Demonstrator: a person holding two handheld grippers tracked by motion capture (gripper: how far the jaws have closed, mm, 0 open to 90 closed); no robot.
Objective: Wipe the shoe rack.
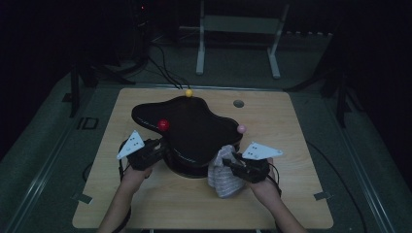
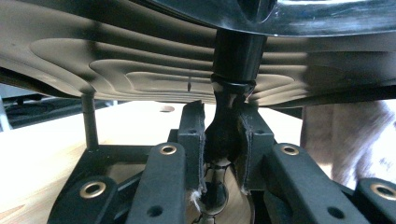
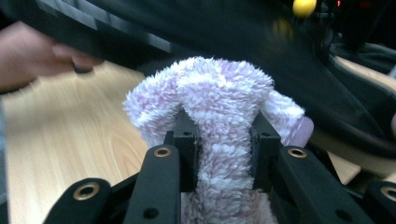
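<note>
Now, at the pale wooden table [image 1: 145, 204], my left gripper [image 1: 154, 150] is clamped w/ both jaws on a glossy black post [image 2: 223, 135] under the wavy-edged black plastic platform [image 1: 194, 128]; the left gripper view shows the post pinched between the pads [image 2: 198, 140], below the platform's ridged underside. My right gripper [image 1: 232, 162] is closed tight on a fluffy white-and-lilac striped sock [image 1: 222, 177], which bunches up over the jaw tips in the right gripper view [image 3: 219, 107] and hangs at the platform's near-right edge, touching it. Sock's lower end rests on the tabletop. Red ball [image 1: 163, 124] sits at the platform's left edge, yellow ball [image 1: 189, 92] at its far tip, pink ball [image 1: 241, 129] at its right edge, just above the sock.
</note>
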